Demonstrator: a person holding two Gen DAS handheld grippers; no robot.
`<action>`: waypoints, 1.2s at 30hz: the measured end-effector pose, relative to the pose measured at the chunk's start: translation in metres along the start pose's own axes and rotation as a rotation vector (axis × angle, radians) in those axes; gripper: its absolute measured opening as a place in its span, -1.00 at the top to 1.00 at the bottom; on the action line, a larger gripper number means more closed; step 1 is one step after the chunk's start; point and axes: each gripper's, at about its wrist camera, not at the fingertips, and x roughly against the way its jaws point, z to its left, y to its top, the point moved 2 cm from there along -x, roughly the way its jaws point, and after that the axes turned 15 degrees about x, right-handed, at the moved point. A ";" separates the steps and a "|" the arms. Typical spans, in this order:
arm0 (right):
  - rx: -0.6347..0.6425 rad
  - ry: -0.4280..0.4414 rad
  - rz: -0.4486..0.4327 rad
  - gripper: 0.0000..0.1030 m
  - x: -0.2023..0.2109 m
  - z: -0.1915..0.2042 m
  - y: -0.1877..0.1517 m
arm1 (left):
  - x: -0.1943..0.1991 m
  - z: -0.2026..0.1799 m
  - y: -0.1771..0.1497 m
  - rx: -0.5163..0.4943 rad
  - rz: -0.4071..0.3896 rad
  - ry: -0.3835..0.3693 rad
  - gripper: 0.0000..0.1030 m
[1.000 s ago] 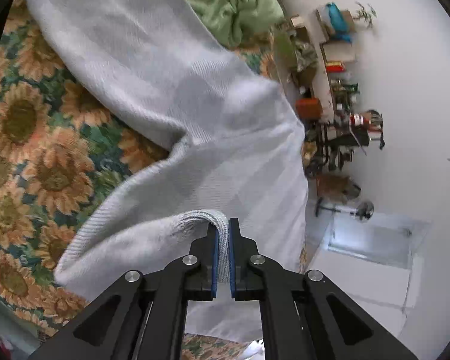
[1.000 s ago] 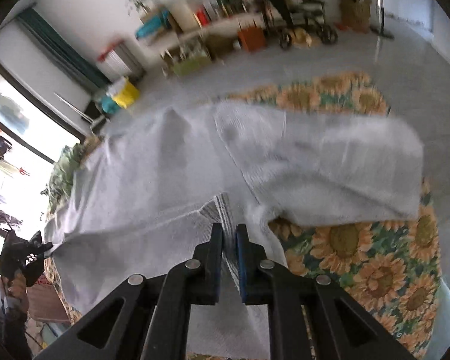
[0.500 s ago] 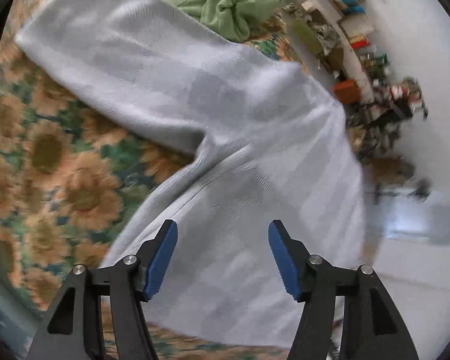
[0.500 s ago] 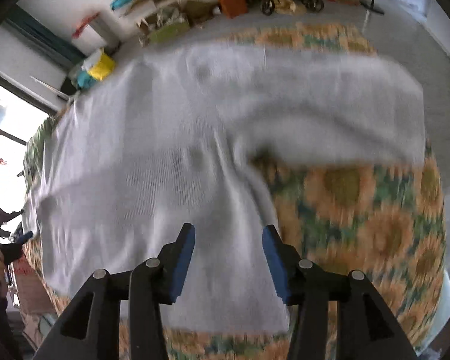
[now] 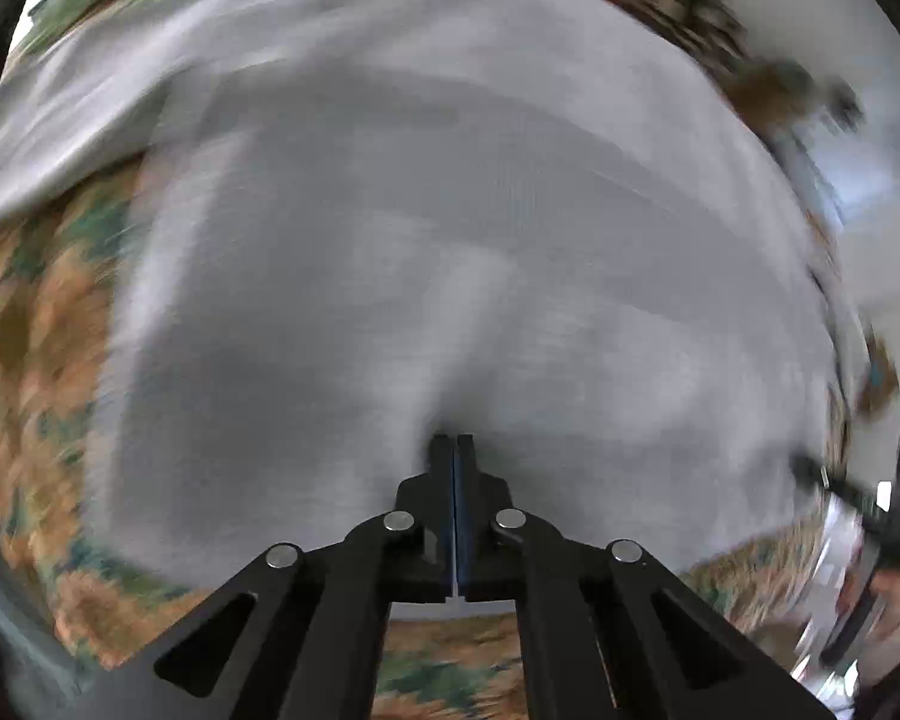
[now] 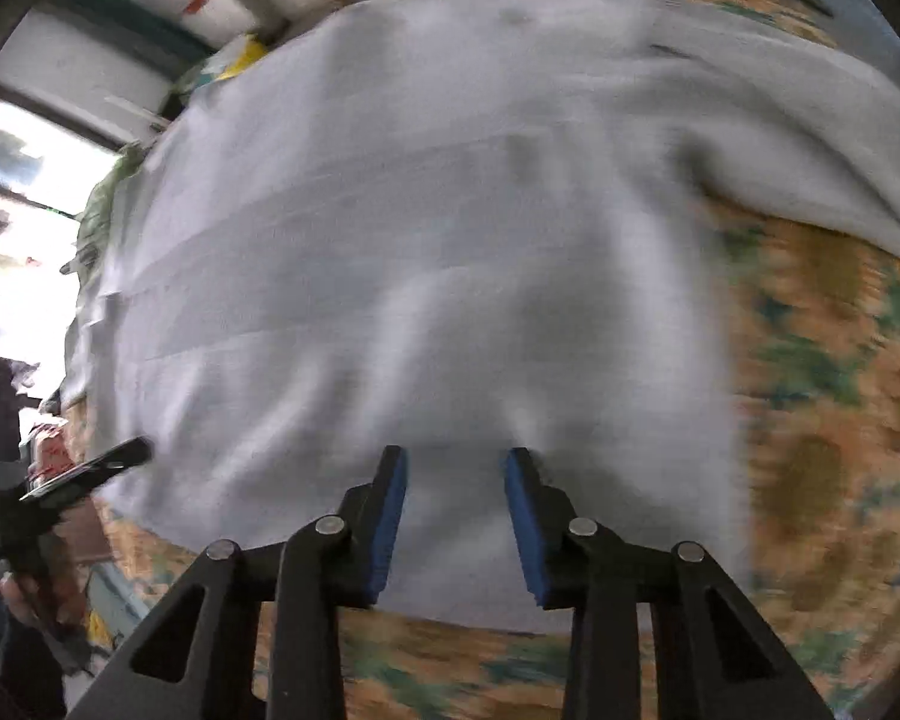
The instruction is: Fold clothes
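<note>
Both views motion-blurred. The grey knit garment (image 5: 450,228) lay spread over the sunflower-print cloth (image 5: 36,372), covering most of it; print showed along the near edge and both sides. Left gripper (image 5: 453,450) pointed steeply down at the garment's near part, fingers pressed together; a crease ran into their tips, but whether fabric was pinched could not be told. Right gripper (image 6: 455,468) had just been closing, fingers (image 6: 390,504) apart, fabric between them, pads not clamped on it.
</note>
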 end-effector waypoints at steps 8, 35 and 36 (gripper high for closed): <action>0.093 -0.042 0.004 0.20 0.012 0.040 0.003 | 0.022 0.007 -0.015 0.039 0.022 -0.078 0.95; 0.076 0.024 0.063 0.05 0.001 -0.002 0.004 | -0.023 0.019 -0.010 0.098 0.175 -0.101 0.95; 0.044 0.041 0.048 0.15 0.005 -0.012 0.000 | -0.022 0.035 -0.009 0.178 0.187 -0.154 0.95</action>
